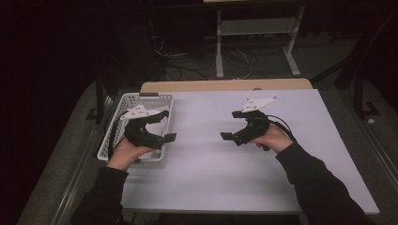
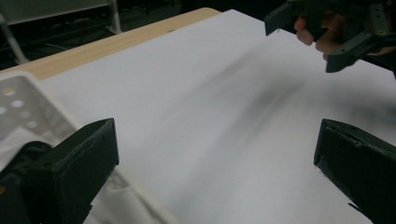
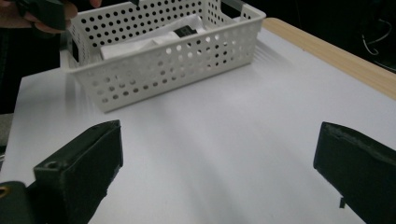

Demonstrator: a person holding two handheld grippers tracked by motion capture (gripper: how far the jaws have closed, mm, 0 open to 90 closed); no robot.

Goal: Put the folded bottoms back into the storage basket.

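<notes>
White and flat, the rectangular bench (image 1: 225, 173) has a pale wooden strip along its far edge. At its left side sits a white perforated plastic basket (image 1: 117, 125) with white folded material inside. The left hand-held gripper (image 1: 165, 125) hovers over the basket, jaws spread wide and empty. The right hand-held gripper (image 1: 230, 124) hangs above mid-bench, likewise wide, gripping nothing.

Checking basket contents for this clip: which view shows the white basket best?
The right gripper view: the white basket is sharp, its contents visible. The high view has the left gripper over it; the left gripper view catches a blurred corner.
</notes>
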